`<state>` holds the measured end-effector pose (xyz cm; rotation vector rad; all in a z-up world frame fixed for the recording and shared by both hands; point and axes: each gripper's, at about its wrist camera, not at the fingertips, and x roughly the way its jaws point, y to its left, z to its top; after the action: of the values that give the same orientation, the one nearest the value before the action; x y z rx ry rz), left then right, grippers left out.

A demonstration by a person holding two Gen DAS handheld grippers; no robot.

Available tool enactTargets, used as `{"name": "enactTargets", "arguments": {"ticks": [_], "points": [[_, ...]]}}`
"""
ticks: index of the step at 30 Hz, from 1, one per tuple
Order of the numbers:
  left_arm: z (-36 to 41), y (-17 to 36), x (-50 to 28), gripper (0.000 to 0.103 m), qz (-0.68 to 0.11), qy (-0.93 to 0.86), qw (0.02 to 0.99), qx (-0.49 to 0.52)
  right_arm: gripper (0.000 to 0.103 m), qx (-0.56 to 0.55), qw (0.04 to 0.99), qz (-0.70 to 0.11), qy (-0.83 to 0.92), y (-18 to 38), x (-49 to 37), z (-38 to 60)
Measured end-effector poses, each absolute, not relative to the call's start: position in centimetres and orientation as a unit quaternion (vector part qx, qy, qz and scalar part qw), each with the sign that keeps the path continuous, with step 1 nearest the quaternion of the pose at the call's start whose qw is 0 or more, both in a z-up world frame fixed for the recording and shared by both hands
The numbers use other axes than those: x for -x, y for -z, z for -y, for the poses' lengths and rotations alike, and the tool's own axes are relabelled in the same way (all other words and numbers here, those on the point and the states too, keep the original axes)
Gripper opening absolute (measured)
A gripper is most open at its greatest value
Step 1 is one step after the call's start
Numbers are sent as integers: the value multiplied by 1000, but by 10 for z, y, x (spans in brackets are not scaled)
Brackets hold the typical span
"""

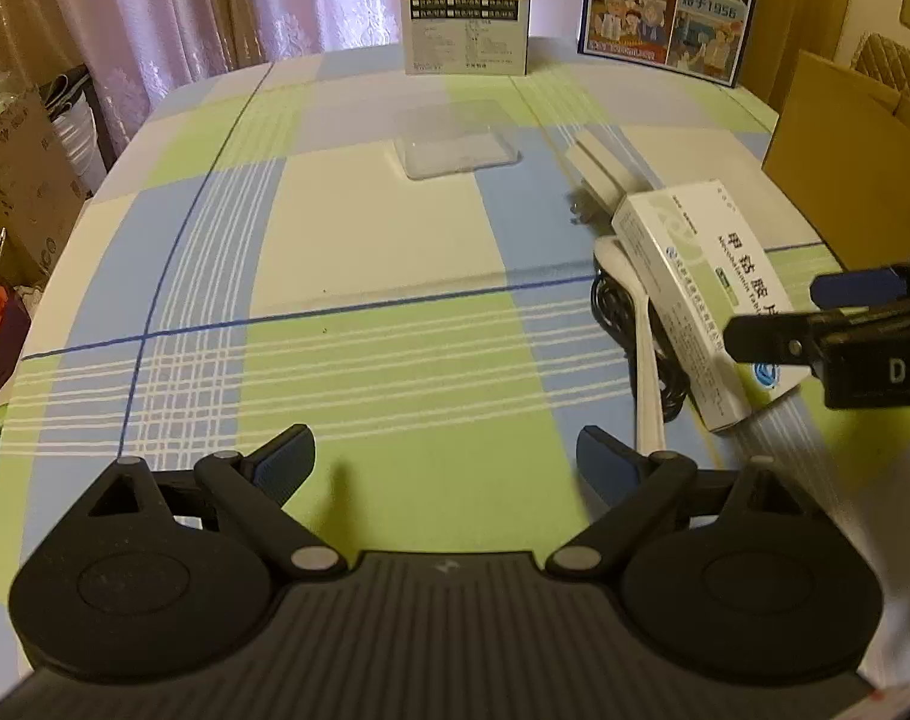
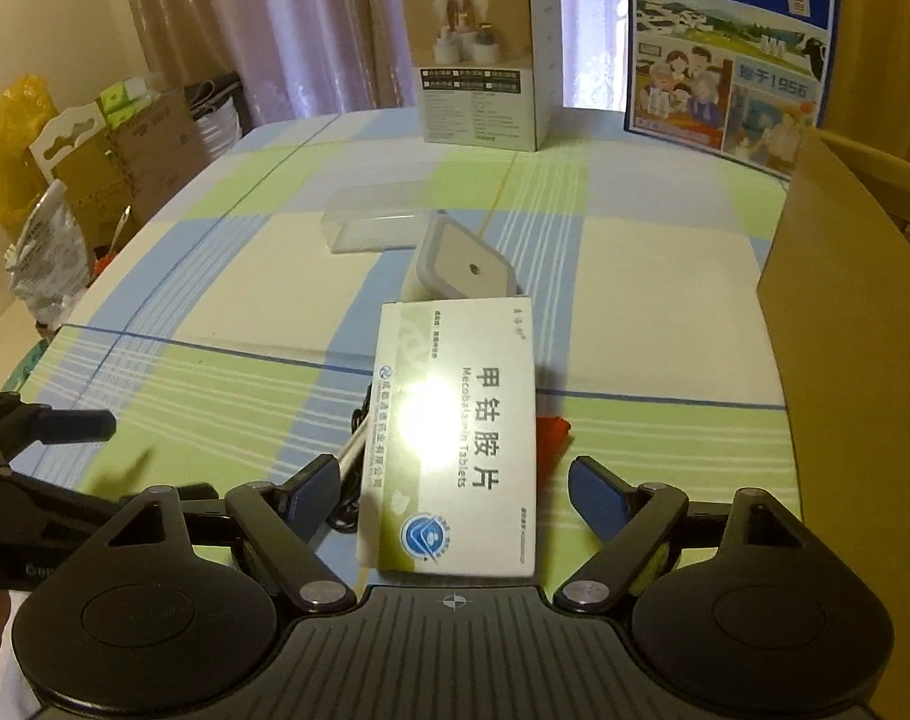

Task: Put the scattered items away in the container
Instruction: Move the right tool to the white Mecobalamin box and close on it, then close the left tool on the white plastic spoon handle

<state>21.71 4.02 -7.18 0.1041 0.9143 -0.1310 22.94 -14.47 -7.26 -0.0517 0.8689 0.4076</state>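
Tablet box (image 2: 455,438) lies flat on checked tablecloth (image 2: 215,276), between pads of right gripper (image 2: 449,501); jaws wide, pads clear of box sides, nothing gripped. Left gripper (image 1: 446,468) left of box, jaws wide, empty. White plug (image 2: 464,267) touches box far end. Clear container (image 2: 377,222) beyond box, well apart. Black cable (image 1: 617,312) under box left edge.

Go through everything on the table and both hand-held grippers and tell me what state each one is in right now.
Left hand-held gripper: open, nothing between its fingers.
Right hand-held gripper: open, straddling the tablet box.
Tablet box: closed, lying flat across the cable.
Clear container: open-topped, nothing visible inside.
Plug adapter: unplugged, lying on the tablecloth.
Black cable: bundled, partly under the tablet box.
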Motion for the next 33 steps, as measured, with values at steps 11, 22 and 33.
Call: {"name": "enactTargets", "arguments": {"ticks": [11, 22, 33], "points": [[-33, 76, -220, 92, -444, 75, 892, -51, 73, 38, 877, -439, -192, 91, -239, 141], [-16, 77, -227, 67, -436, 120, 891, -35, 68, 42, 888, -425, -169, 78, -236, 157], [17, 83, -244, 22, -438, 181, 880, -29, 68, 25, 887, -434, -154, 84, -242, 182]]}}
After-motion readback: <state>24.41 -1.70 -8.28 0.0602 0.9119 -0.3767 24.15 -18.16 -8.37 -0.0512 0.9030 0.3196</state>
